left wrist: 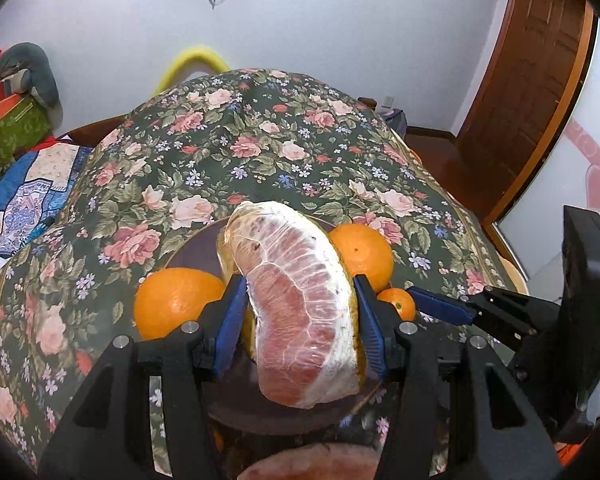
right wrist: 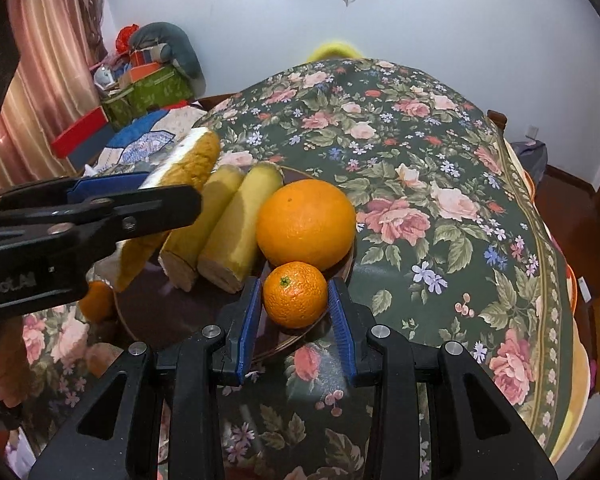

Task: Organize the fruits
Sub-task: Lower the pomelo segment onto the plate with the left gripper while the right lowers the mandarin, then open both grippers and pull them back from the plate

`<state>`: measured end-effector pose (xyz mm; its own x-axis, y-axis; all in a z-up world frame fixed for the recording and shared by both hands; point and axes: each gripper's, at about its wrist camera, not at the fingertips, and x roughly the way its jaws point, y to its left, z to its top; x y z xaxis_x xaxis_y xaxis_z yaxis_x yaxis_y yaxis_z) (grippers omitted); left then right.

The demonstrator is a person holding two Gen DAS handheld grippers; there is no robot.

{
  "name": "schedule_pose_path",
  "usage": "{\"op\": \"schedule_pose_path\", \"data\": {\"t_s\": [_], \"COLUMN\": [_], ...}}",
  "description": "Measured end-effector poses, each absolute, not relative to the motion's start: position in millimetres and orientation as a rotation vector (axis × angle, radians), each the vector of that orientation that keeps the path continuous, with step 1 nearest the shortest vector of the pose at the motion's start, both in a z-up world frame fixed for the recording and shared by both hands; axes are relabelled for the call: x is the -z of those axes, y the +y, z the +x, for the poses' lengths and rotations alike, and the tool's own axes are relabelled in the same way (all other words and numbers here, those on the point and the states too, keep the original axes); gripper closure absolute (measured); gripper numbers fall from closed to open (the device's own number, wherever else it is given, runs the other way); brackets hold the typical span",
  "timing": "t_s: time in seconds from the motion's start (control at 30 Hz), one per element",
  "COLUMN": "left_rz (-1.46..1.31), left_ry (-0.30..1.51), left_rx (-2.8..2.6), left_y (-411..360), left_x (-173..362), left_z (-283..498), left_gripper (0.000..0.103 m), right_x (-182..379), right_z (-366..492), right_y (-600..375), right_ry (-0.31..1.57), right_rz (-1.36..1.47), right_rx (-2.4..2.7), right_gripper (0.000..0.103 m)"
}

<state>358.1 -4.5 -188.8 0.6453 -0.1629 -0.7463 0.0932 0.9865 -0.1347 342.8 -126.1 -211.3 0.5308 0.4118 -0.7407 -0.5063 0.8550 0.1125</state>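
My left gripper (left wrist: 300, 296) is shut on a peeled pink pomelo wedge (left wrist: 300, 304) and holds it above a dark brown plate (left wrist: 192, 252); the wedge's rind side shows in the right wrist view (right wrist: 192, 160). Two large oranges (left wrist: 176, 300) (left wrist: 364, 256) lie on the plate. My right gripper (right wrist: 296, 300) is closed around a small mandarin (right wrist: 295, 294) at the plate's near rim (right wrist: 300, 338); it also shows in the left wrist view (left wrist: 398, 302). Two more pomelo wedges (right wrist: 204, 216) (right wrist: 240, 224) rest on the plate beside a large orange (right wrist: 306, 224).
The plate sits on a table with a dark green floral cloth (right wrist: 440, 200). Another pomelo piece (left wrist: 312, 462) lies near the front edge. A small orange (right wrist: 96, 300) sits left of the plate. Boxes and cushions (right wrist: 148, 80) are piled at the far left. A wooden door (left wrist: 532, 80) stands at right.
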Motion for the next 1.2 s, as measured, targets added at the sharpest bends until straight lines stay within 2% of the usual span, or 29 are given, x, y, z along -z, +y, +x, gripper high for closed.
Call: {"op": "schedule_pose_path", "data": {"t_s": [0.47,0.53,0.6,0.67,1.2], "left_rz": [-0.04,-0.027,-0.026,-0.021,-0.032], "left_ry": [0.892,0.881,0.874,0.867,0.806], "left_rx": [0.132,0.139,0.145,0.144,0.095], "left_y": [-11,-14,-14,-14,17], "left_x": [206,203,199,195,156], "left_z": [374,372,368,364,297], "left_gripper": [0.049,0.049,0.049,0.049,0.048], "right_x": [214,213,212,209,169], "right_z": [349,349,349,347,308], "right_y": [-124,-124,-124,-124,-122], "right_ry": [0.849,0.85,0.851,0.841,0.764], "right_rz": [-0.135,-0.135,-0.134,-0.132,-0.138], "right_rx": [-0.544,-0.545,-0.547,-0.542,-0.533], "right_gripper": [0.071,0.069,0.059,0.056,0.056]}}
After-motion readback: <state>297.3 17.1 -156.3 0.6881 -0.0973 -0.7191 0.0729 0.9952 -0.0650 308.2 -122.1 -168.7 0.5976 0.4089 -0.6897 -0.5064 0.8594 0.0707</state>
